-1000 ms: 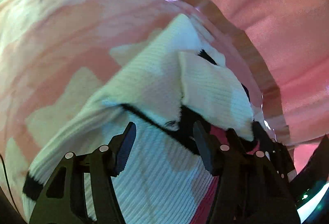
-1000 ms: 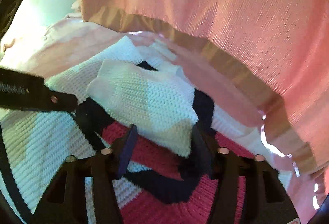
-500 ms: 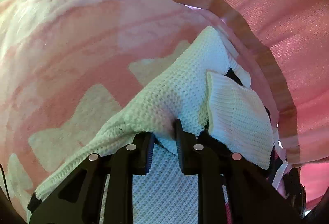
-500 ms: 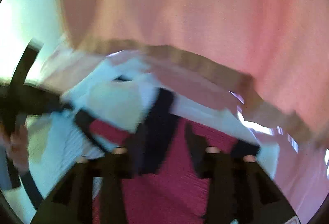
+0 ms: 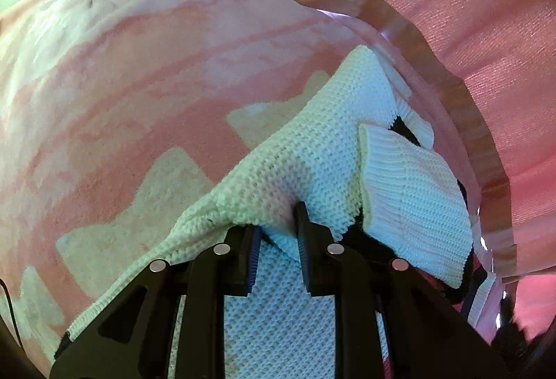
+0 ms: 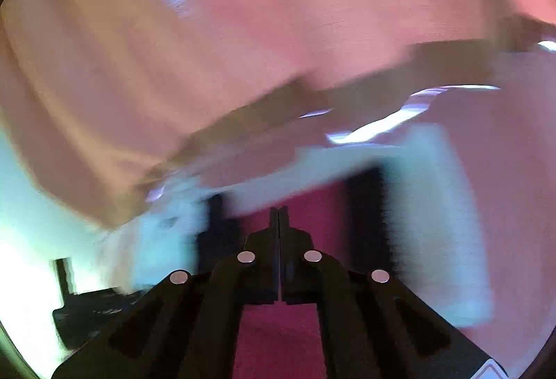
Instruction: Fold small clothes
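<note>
The knitted sweater (image 5: pixel 312 163), white with black and red parts, lies bunched on a pink patterned blanket (image 5: pixel 121 83). The left claw (image 5: pixel 278 240) tilts steeply down and pinches a raised white fold. The right claw (image 6: pixel 279 226), blurred, has just been closing; its jaws meet on nothing above the red knit. A pink curtain (image 5: pixel 451 14) hangs behind.

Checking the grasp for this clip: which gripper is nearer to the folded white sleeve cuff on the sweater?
Left. The left gripper pinches the white knit right beside the cuff. The right gripper is shut, empty, over the sweater's red part; blur hides the cuff there.
</note>
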The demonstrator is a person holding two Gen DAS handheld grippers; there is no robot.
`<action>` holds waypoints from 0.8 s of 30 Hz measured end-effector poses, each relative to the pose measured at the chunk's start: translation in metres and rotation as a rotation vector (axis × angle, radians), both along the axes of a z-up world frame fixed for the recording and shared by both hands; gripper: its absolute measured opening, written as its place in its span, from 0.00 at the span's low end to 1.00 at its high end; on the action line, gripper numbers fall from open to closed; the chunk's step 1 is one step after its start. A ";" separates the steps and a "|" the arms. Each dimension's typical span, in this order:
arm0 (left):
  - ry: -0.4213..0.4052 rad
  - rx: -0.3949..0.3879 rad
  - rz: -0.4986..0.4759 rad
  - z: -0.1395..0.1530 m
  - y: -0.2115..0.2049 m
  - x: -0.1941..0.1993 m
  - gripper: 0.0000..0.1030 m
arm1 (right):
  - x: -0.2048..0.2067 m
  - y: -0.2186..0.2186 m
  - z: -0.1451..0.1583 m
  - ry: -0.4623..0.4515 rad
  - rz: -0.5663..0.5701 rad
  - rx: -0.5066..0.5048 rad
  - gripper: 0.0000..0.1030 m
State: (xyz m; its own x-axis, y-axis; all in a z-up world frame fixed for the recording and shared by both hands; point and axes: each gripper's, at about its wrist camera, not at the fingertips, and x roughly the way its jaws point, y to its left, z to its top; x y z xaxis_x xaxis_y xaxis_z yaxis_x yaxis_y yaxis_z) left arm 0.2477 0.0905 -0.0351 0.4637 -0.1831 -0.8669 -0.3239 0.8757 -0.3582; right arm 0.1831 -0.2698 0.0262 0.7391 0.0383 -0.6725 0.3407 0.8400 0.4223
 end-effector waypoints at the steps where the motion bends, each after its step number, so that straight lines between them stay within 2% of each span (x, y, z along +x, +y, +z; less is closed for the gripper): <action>1: 0.001 -0.001 0.000 0.000 0.000 -0.001 0.19 | -0.004 0.003 0.001 0.019 0.015 -0.086 0.10; 3: 0.001 -0.005 0.002 0.000 -0.001 0.000 0.19 | -0.003 0.028 0.005 0.037 0.123 -0.213 0.12; 5: 0.002 -0.010 0.004 0.000 0.000 0.000 0.19 | 0.009 0.074 0.013 0.039 0.288 -0.330 0.32; 6: 0.003 -0.012 0.006 0.000 0.000 0.000 0.19 | 0.012 0.095 0.017 0.030 0.346 -0.388 0.48; 7: 0.004 -0.013 0.010 0.000 0.000 -0.001 0.20 | 0.019 0.130 0.019 0.006 0.443 -0.486 0.52; 10: 0.004 -0.020 0.018 -0.001 0.001 -0.003 0.19 | 0.035 0.194 0.012 0.010 0.636 -0.648 0.56; 12: 0.005 -0.028 0.017 -0.001 0.002 -0.003 0.19 | 0.048 0.220 0.003 0.029 0.704 -0.658 0.56; 15: 0.007 -0.043 0.013 -0.001 0.004 -0.004 0.20 | 0.072 0.246 -0.020 0.064 0.737 -0.675 0.56; 17: 0.008 -0.044 0.011 0.000 0.005 -0.003 0.20 | 0.085 0.254 -0.033 0.098 0.737 -0.650 0.55; 18: 0.009 -0.045 0.012 0.000 0.005 -0.003 0.20 | 0.090 0.252 -0.037 0.107 0.737 -0.623 0.40; 19: 0.009 -0.046 0.011 0.000 0.005 -0.003 0.20 | 0.095 0.249 -0.039 0.102 0.735 -0.579 0.06; 22: 0.010 -0.050 0.013 0.000 0.004 -0.003 0.20 | 0.092 0.212 -0.020 0.064 0.595 -0.452 0.06; 24: 0.011 -0.051 0.012 0.001 0.004 -0.003 0.20 | 0.078 0.166 0.004 0.007 0.438 -0.355 0.06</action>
